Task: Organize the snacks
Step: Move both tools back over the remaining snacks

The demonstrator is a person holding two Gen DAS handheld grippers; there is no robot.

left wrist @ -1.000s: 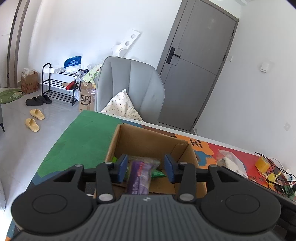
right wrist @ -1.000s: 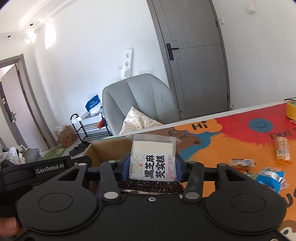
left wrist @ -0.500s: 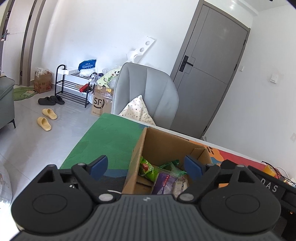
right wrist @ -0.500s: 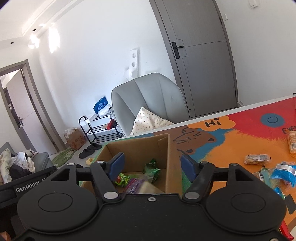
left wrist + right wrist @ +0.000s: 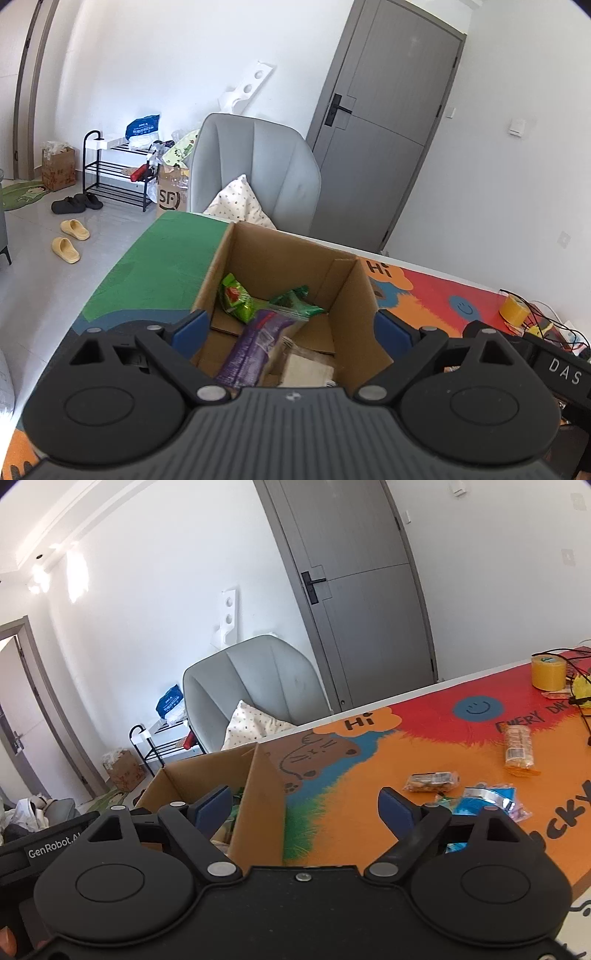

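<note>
An open cardboard box point(image 5: 280, 254) stands on the table and holds a purple packet point(image 5: 251, 343), green packets point(image 5: 236, 295) and a pale packet point(image 5: 306, 369). My left gripper point(image 5: 291, 328) is open and empty above the box's near side. My right gripper point(image 5: 306, 808) is open and empty over the box's right wall point(image 5: 258, 805). Loose snacks lie on the mat to the right: an orange cracker pack point(image 5: 519, 749), a small brown packet point(image 5: 432, 781) and blue packets point(image 5: 487, 801).
A colourful mat point(image 5: 424, 734) covers the table. A yellow tape roll point(image 5: 548, 672) and cables point(image 5: 580, 698) sit at the far right. A grey chair point(image 5: 258, 170) with a cushion stands behind the table, with a shoe rack point(image 5: 114, 166) and a door point(image 5: 376, 129) beyond.
Both grippers opened and dropped their packets into the box: the left the purple one, the right the white one. Both then drew back; the right swung right toward the loose snacks.
</note>
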